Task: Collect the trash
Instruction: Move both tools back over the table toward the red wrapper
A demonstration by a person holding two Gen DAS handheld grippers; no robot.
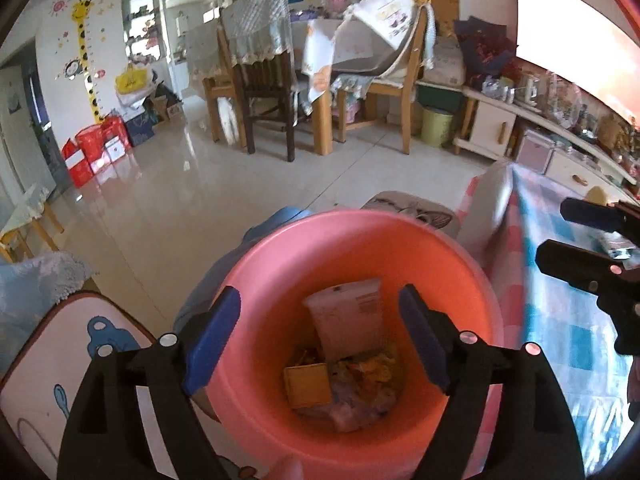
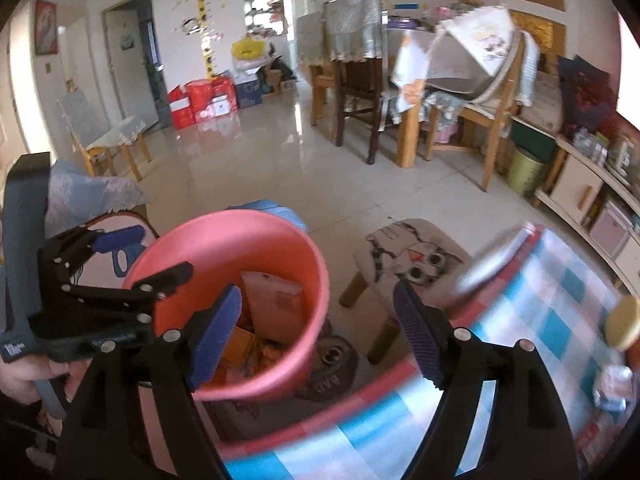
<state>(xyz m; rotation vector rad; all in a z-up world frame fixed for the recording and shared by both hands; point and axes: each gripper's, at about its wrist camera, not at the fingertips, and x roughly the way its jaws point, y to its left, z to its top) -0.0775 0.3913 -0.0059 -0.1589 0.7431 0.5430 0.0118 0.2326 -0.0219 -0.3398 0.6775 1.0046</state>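
A pink bin (image 1: 476,280) stands on the floor beside the checked table. It holds a white packet (image 1: 348,316), a yellow box (image 1: 308,384) and crumpled wrappers (image 1: 368,392). My left gripper (image 1: 320,340) is open and empty, right above the bin's mouth. My right gripper (image 2: 318,332) is open and empty, between the bin (image 2: 224,236) and the table edge. The left gripper (image 2: 120,256) shows at the left of the right wrist view, over the bin's rim. A small crumpled wrapper (image 2: 612,388) and a round yellow object (image 2: 624,324) lie on the table at the right.
The table (image 2: 540,304) has a blue, white and pink checked cloth. A cat-print stool (image 2: 416,256) stands just beyond it. A cartoon-print cushion (image 1: 60,360) is left of the bin. Dining chairs (image 1: 264,80), a green bin (image 1: 436,126) and a low cabinet (image 1: 492,124) stand across the tiled floor.
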